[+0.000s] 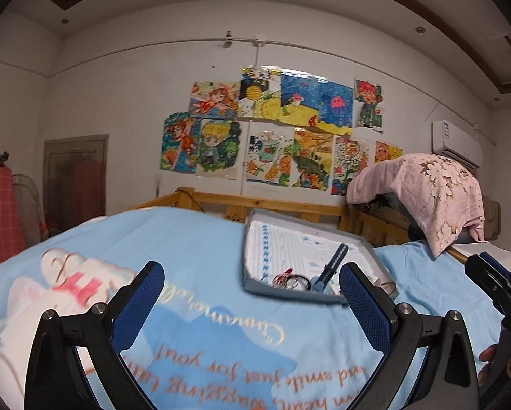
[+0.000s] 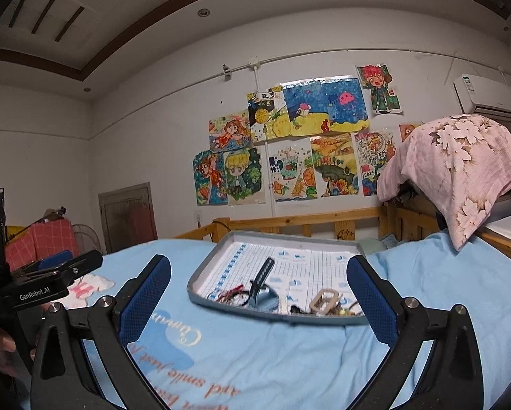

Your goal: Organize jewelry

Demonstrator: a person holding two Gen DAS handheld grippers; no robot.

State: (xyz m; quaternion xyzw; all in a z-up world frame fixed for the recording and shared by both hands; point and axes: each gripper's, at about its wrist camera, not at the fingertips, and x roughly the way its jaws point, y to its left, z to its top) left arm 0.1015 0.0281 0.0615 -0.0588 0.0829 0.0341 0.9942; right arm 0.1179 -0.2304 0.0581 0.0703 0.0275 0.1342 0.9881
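I am holding both the left tongs (image 1: 252, 294) and right tongs (image 2: 258, 290) released above the bed (image 2: 289, 352), lining up squarely on the jewelry (image 2: 323, 302) bunched along the tray's (image 2: 276, 235) near edge.

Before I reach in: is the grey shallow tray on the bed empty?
Not empty. The grey shallow tray holds a blue watch, a beige buckle and tangled cords.

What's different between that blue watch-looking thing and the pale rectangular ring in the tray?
The blue watch is dark blue with a long strap stretching toward the far wall; the pale rectangular ring is beige, short and open in the middle. The watch lies mid-tray, the ring further right among tangled pieces. Both rest near the front edge of the grey tray, untouched.
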